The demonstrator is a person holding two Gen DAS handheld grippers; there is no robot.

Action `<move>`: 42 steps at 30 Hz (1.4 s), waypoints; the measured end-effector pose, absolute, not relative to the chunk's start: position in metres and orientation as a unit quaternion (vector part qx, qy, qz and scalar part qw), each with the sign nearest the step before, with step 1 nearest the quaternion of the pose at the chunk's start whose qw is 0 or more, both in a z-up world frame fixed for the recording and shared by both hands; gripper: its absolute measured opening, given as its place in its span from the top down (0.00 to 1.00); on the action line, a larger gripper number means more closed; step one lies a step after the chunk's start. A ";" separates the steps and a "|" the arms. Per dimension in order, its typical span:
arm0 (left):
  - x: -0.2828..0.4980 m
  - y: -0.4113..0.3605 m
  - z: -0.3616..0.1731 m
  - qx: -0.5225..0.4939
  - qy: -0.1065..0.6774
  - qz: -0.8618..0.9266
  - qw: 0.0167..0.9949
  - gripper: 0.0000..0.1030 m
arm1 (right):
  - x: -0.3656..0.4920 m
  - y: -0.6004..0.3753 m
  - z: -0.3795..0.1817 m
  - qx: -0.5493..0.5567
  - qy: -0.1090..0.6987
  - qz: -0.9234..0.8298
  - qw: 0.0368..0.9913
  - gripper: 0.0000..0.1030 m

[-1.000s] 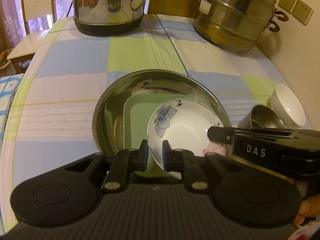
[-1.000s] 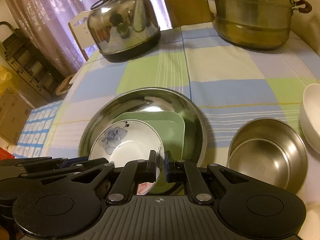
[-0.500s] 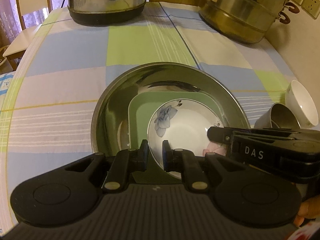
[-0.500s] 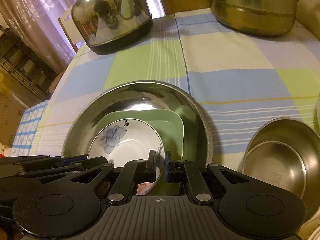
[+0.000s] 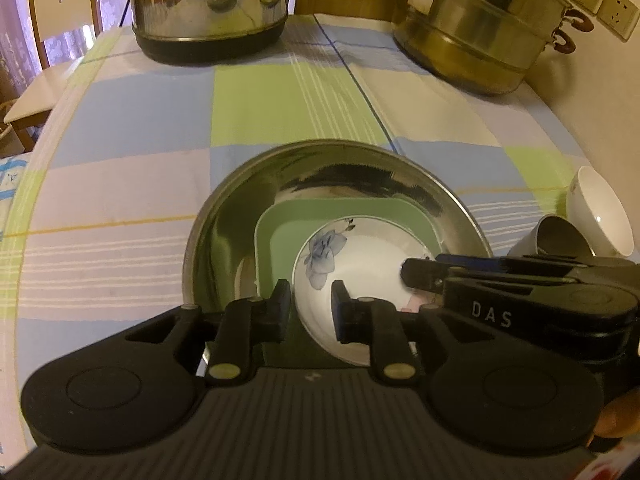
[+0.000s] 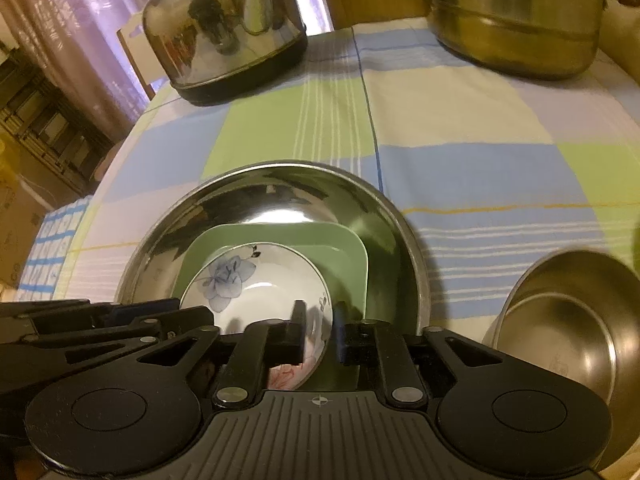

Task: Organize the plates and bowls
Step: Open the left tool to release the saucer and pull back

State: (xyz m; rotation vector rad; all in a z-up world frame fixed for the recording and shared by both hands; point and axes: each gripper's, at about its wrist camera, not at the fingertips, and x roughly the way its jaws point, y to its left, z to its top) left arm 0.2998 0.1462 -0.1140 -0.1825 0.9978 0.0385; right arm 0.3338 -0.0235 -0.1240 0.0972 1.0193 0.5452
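Note:
A white bowl (image 5: 360, 272) with a blue flower sits on a green square plate (image 5: 288, 224) inside a wide steel basin (image 5: 332, 144). My left gripper (image 5: 310, 306) straddles the bowl's near left rim. Its jaws are opening and the pads stand off the rim. In the right wrist view the same bowl (image 6: 256, 292) has its right rim between the fingers of my right gripper (image 6: 320, 330). Those jaws are opening too, with a gap on each side. The right gripper (image 5: 412, 276) reaches in from the right in the left wrist view.
A smaller steel bowl (image 6: 560, 320) and a white bowl (image 5: 600, 212) sit right of the basin. At the back of the checked tablecloth stand a steel kettle (image 5: 208, 8) and a steamer pot (image 5: 480, 24). A chair (image 5: 60, 20) stands beyond the far left table edge.
Both grippers sank with the flower bowl until it rested on the green plate. Their jaws, shut on the rim before, have now parted.

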 end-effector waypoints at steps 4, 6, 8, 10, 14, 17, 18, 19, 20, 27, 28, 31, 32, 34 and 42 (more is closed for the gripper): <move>0.292 0.149 -0.100 -0.089 0.467 0.028 0.879 0.75 | 0.328 -0.029 -0.111 0.050 0.462 0.266 0.845 0.49; 0.286 0.150 -0.092 -0.088 0.462 0.033 0.882 0.73 | 0.323 -0.032 -0.104 0.052 0.454 0.276 0.846 0.45; 0.280 0.151 -0.084 -0.088 0.457 0.038 0.884 0.70 | 0.318 -0.037 -0.099 0.055 0.448 0.282 0.846 0.42; 0.271 0.150 -0.077 -0.085 0.452 0.045 0.887 0.69 | 0.310 -0.043 -0.094 0.060 0.445 0.287 0.846 0.39; 0.251 0.146 -0.066 -0.086 0.449 0.056 0.887 0.67 | 0.294 -0.057 -0.083 0.067 0.445 0.295 0.843 0.34; 0.234 0.142 -0.060 -0.090 0.452 0.063 0.885 0.66 | 0.283 -0.069 -0.076 0.073 0.446 0.300 0.840 0.32; 0.228 0.140 -0.058 -0.090 0.453 0.065 0.884 0.65 | 0.278 -0.073 -0.074 0.075 0.447 0.302 0.839 0.32; 0.221 0.137 -0.057 -0.091 0.455 0.067 0.883 0.65 | 0.272 -0.076 -0.071 0.077 0.446 0.304 0.838 0.32; 0.216 0.135 -0.055 -0.092 0.457 0.069 0.882 0.64 | 0.267 -0.080 -0.069 0.077 0.446 0.306 0.837 0.31; 0.175 0.115 -0.045 -0.101 0.459 0.079 0.879 0.61 | 0.231 -0.106 -0.058 0.075 0.451 0.314 0.832 0.31; 0.170 0.111 -0.043 -0.103 0.459 0.080 0.879 0.61 | 0.227 -0.109 -0.057 0.075 0.452 0.316 0.831 0.31; 0.154 0.102 -0.039 -0.108 0.458 0.084 0.878 0.60 | 0.213 -0.118 -0.053 0.071 0.455 0.318 0.829 0.30; 0.149 0.099 -0.037 -0.111 0.458 0.086 0.878 0.60 | 0.209 -0.121 -0.052 0.069 0.457 0.319 0.828 0.30; 0.139 0.094 -0.036 -0.115 0.460 0.089 0.876 0.60 | 0.201 -0.127 -0.050 0.065 0.460 0.322 0.825 0.30; 0.106 0.070 -0.032 -0.123 0.463 0.101 0.872 0.60 | 0.172 -0.153 -0.047 0.048 0.477 0.338 0.810 0.30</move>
